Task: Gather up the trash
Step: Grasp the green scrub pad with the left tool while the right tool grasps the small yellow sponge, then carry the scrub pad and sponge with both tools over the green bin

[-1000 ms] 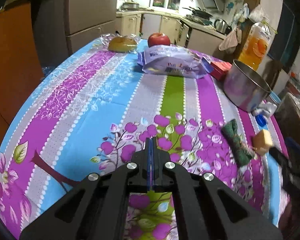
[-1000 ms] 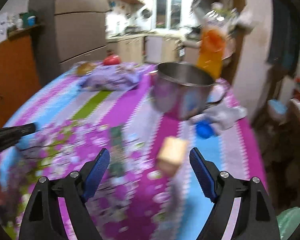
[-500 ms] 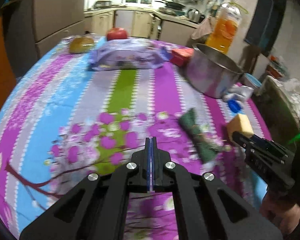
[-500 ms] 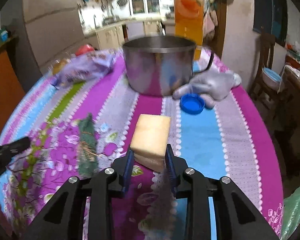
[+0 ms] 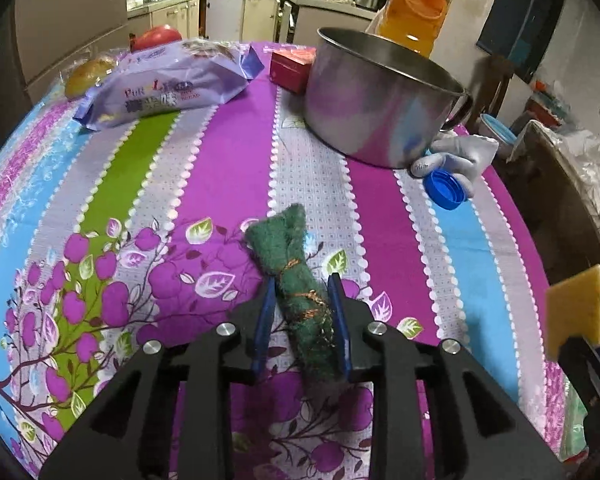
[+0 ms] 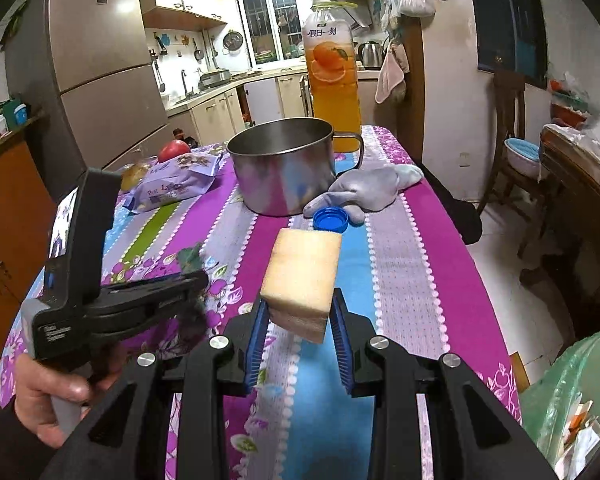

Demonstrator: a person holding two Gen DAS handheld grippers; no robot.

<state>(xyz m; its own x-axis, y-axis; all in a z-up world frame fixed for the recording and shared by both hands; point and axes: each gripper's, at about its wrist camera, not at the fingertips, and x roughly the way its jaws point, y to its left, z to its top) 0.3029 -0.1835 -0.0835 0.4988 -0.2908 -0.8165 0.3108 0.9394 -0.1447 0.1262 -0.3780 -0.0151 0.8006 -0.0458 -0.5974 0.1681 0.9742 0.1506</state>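
My left gripper (image 5: pixel 300 322) has its blue pads on both sides of a rolled green scouring pad (image 5: pixel 296 280) that lies on the flowered tablecloth (image 5: pixel 228 168); the pads touch it. My right gripper (image 6: pixel 299 320) is shut on a yellow sponge (image 6: pixel 304 276) and holds it above the table. The sponge also shows at the right edge of the left wrist view (image 5: pixel 576 308). A blue bottle cap (image 5: pixel 444 188) and a grey glove (image 5: pixel 464 152) lie beside the steel pot (image 5: pixel 380 100). The left gripper shows in the right wrist view (image 6: pixel 196 280), covering most of the scouring pad.
A purple bread bag (image 5: pixel 172 84), an apple (image 5: pixel 156 36), a red box (image 5: pixel 292 66) and an orange juice bottle (image 6: pixel 334 80) stand at the far end. A green bag-lined bin (image 6: pixel 572 396) is at the lower right beside the table.
My left gripper moved right, opened and came around the green scouring pad. My right gripper lifted the sponge off the table.
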